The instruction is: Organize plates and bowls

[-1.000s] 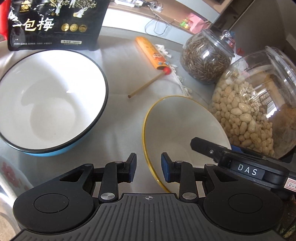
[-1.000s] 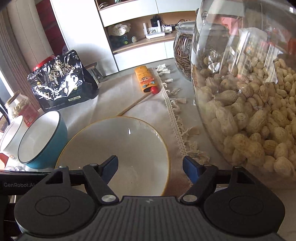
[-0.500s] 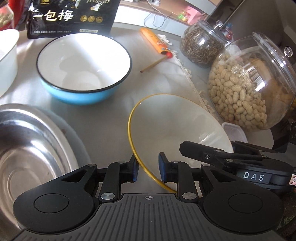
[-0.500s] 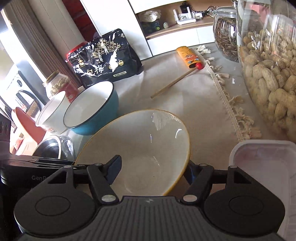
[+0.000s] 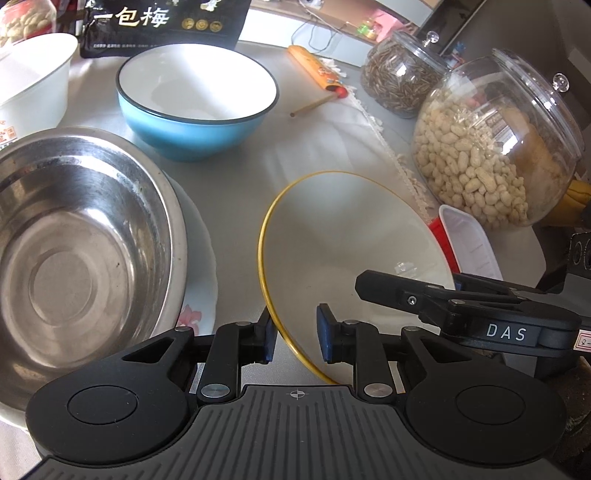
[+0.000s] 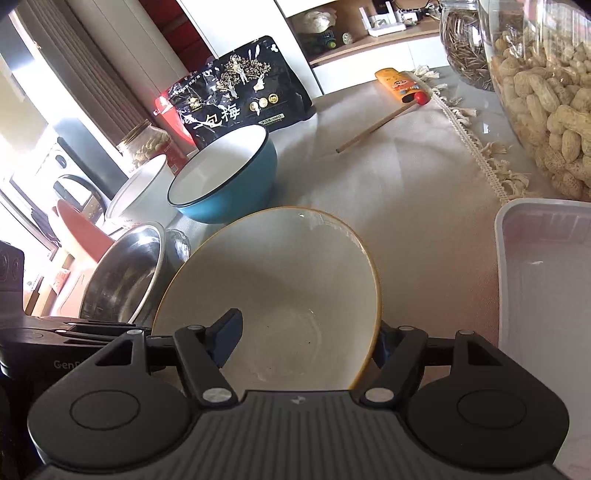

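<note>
Both wrist views show a round, shallow, cream-white ceramic bowl with a thin yellow rim [image 5: 343, 251], glossy inside, held tilted between the two tools above a pale grey cloth-covered table [image 5: 317, 147]. The left gripper [image 5: 294, 339] straddles the bowl's near rim, one blue pad outside the wall and one inside, with a narrow gap visible at each pad; whether it is clenched on the rim cannot be told. The right gripper [image 6: 306, 339] spans the opposite rim with its jaws set wide: the left finger lies inside the bowl and the right finger is largely hidden behind the wall, so contact cannot be confirmed.

To the left sits a wide, scuffed stainless-steel basin [image 5: 81, 243], resting on a white plate with a red floral print [image 5: 201, 295]. Beyond it stands a deep bowl, blue outside and white inside, with a dark rim [image 5: 195, 99], and next to that a white tub [image 5: 33, 81]. On the right are a bulbous clear jar of unshelled peanuts [image 5: 487, 155], a smaller clear jar of dark seeds [image 5: 399, 81], and a white plastic tray [image 5: 469, 240]. Farther back lie a black printed foil bag [image 5: 162, 22] and a thin wooden stick [image 5: 314, 107].
</note>
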